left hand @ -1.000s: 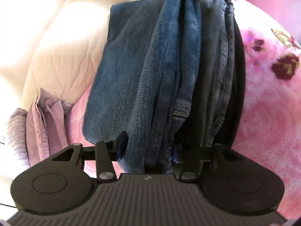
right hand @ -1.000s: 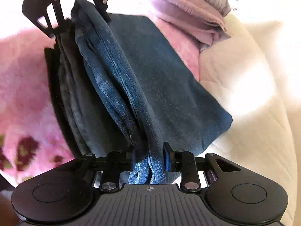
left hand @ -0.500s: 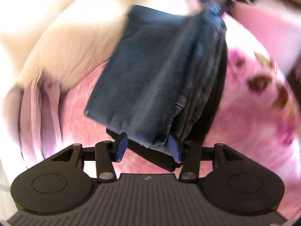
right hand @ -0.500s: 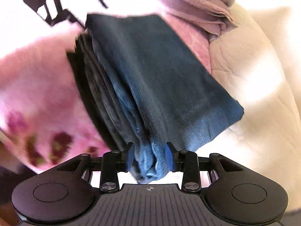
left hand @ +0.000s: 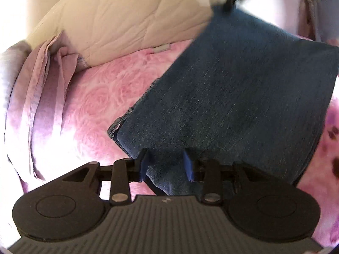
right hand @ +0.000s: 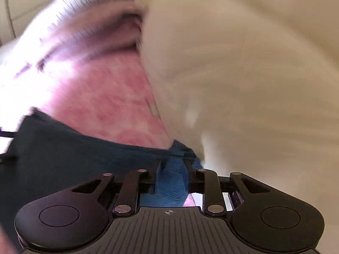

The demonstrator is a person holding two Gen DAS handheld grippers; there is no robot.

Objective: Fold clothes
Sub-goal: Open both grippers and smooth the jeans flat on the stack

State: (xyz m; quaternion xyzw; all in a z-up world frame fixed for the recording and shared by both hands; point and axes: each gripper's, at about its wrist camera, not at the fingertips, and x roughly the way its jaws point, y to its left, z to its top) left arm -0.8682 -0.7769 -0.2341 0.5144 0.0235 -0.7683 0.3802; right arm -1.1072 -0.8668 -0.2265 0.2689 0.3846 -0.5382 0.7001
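A: Report the position of the folded jeans (left hand: 239,97).

B: In the left wrist view they lie as a flat folded stack on the pink floral blanket (left hand: 101,97). Their far end reaches the cream quilt (left hand: 127,14). Stacked edges show along the right side.

A: State of the left claw (left hand: 166,166)?

B: Its blue pads sit either side of the near edge of the denim. The cloth fills the gap between them. Whether the pads press on it or only bracket it cannot be told.

A: And the right claw (right hand: 172,172)?

B: That view is heavily motion-blurred. A ridge of denim (right hand: 171,182) stands between the two fingers and fills the narrow gap. Actual clamping cannot be confirmed.

A: Other items?

B: A lilac garment (left hand: 40,89) lies bunched at the left of the blanket, against the quilt. In the right wrist view the blanket (right hand: 118,97), the quilt (right hand: 243,67) and the lilac garment (right hand: 89,27) appear only as streaks.
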